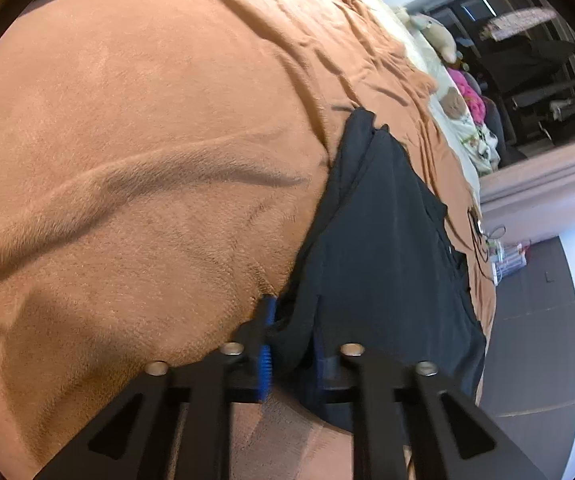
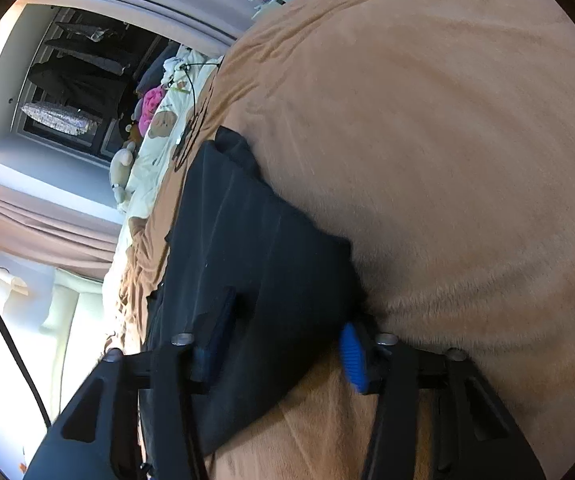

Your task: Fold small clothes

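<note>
A black garment point(image 1: 383, 240) lies on a brown fleece blanket point(image 1: 147, 140), running from the lower centre toward the upper right of the left view. The left gripper point(image 1: 289, 344) pinches its near edge. In the right view, the right gripper point(image 2: 283, 344) clamps the cloth's near edge

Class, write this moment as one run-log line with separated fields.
phase: grasping | left gripper: shut on black garment | right gripper: garment between fingers, looks gripped | surface: brown blanket
</note>
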Available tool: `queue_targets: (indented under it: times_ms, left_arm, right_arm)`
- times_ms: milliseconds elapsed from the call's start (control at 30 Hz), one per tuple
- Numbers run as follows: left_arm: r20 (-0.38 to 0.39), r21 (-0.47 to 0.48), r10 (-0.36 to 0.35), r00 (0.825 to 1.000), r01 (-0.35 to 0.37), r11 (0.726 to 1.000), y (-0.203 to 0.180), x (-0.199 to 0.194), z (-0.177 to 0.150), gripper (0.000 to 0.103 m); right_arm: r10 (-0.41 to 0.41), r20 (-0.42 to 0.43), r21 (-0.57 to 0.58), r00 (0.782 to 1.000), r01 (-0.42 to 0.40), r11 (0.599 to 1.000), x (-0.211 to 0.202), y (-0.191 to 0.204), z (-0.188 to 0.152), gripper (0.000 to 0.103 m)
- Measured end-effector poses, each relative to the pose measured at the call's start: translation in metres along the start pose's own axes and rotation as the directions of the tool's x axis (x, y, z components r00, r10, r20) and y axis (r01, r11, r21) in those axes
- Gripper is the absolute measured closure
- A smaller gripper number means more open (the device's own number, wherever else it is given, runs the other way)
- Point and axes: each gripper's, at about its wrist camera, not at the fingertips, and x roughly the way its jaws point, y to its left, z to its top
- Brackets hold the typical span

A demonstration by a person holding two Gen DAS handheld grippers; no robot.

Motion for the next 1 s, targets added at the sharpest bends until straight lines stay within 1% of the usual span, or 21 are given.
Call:
queue_targets:
  times_ms: [33,67,133,200,333,433,667,767,867,1000]
  left_arm:
    - [0.010,0.039,0.003,1.000,-0.003,0.999,-0.005,-0.004,0.001,0.092]
    - [0.021,0.061,-0.006,1.000,0.005,0.998,-0.009,-0.010,0.002,0.093]
    - [0.033,0.064,-0.043,0.999,0.041,0.997,-0.012,-0.020,0.005,0.094]
    - [0.041,0.066,-0.065,0.997,0.062,0.996,-0.014,-0.030,0.008,0.095]
    - [0.057,0.085,-0.103,0.993,0.098,0.992,-0.023,-0.051,0.011,0.095]
    - [0.072,0.081,-0.118,0.990,0.112,0.990,-0.025,-0.067,0.012,0.095]
    - [0.086,0.069,-0.155,0.984,0.150,0.986,-0.007,-0.104,0.006,0.095]
    - [0.094,0.059,-0.174,0.980,0.169,0.984,0.004,-0.119,0.001,0.095]
    - [0.093,0.030,-0.191,0.977,0.189,0.981,0.018,-0.127,-0.004,0.095]
    - [0.099,0.016,-0.196,0.976,0.195,0.981,0.029,-0.136,-0.012,0.095]
  right_arm:
    - [0.017,-0.009,0.009,1.000,-0.017,1.000,-0.002,-0.002,0.001,0.093]
    - [0.016,-0.009,-0.010,1.000,-0.017,1.000,-0.007,0.001,0.001,0.094]
    - [0.017,-0.001,-0.070,1.000,-0.017,0.997,-0.016,0.009,0.002,0.095]
    - [0.033,-0.001,-0.105,0.999,-0.033,0.994,-0.026,0.017,0.002,0.096]
    - [0.056,-0.016,-0.132,0.998,-0.057,0.990,-0.046,0.026,-0.002,0.098]
    - [0.058,-0.033,-0.157,0.998,-0.063,0.986,-0.059,0.031,-0.004,0.098]
    - [0.062,-0.088,-0.185,0.994,-0.078,0.980,-0.084,0.035,-0.007,0.098]
    - [0.048,-0.116,-0.208,0.992,-0.072,0.976,-0.089,0.039,-0.007,0.098]
    - [0.037,-0.141,-0.206,0.989,-0.066,0.976,-0.094,0.040,-0.008,0.098]
    - [0.032,-0.148,-0.232,0.988,-0.066,0.971,-0.104,0.043,-0.008,0.098]
